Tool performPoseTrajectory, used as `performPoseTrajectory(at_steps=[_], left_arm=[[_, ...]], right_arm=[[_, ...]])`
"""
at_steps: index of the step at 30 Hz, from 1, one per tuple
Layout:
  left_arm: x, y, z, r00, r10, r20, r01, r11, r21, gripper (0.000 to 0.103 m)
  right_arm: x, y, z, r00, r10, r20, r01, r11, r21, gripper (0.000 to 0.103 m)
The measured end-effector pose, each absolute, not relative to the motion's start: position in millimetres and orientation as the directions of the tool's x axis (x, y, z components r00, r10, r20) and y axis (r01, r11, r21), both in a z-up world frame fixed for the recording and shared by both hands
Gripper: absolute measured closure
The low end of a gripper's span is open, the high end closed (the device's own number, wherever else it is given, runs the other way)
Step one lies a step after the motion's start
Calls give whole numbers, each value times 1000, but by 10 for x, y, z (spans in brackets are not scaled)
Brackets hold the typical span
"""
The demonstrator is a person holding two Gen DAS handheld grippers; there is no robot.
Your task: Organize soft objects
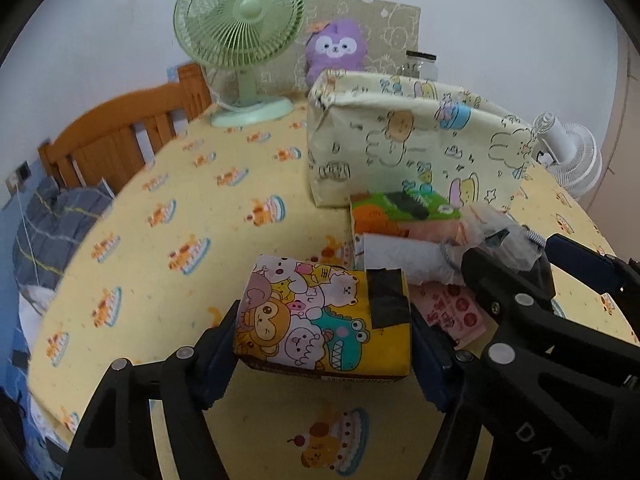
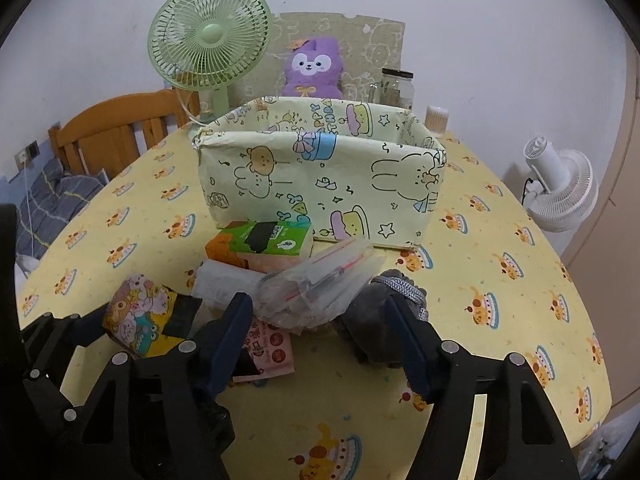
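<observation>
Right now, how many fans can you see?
2. The green fan stands at the table's far left edge, beside the purple plush; the white fan sits off the table's right side.

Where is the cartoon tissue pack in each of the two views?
Left wrist view: the cartoon tissue pack is at lower centre, between the left gripper jaws.
Right wrist view: the pack is at lower left, beside the right gripper.
Shared landmark: the green fan at the back.
</observation>
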State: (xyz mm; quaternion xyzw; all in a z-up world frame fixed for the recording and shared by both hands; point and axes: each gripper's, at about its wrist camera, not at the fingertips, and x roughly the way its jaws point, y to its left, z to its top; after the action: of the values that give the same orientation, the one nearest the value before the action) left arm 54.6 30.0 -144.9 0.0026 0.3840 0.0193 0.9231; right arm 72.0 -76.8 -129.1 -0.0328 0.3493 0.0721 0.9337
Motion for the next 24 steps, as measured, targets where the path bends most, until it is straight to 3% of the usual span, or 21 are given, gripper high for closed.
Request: performPoseTrajectory(at_steps=[9,17,24], left_arm=[[575,207,-1315,725,58,-686,-39,998,44,26],[548,165,-1329,721,80,-688,-49,997,64,26],[561,66,-1355,715,56,-697,-17,998,63,26]], right_arm=[[738,-866,-1180,758,133,-639,-151,988,26,36],[726,-965,-1222,732,166,-661,-161,984,70,63],[786,-978,-1299,714,159,-682,-148,986,75,72]])
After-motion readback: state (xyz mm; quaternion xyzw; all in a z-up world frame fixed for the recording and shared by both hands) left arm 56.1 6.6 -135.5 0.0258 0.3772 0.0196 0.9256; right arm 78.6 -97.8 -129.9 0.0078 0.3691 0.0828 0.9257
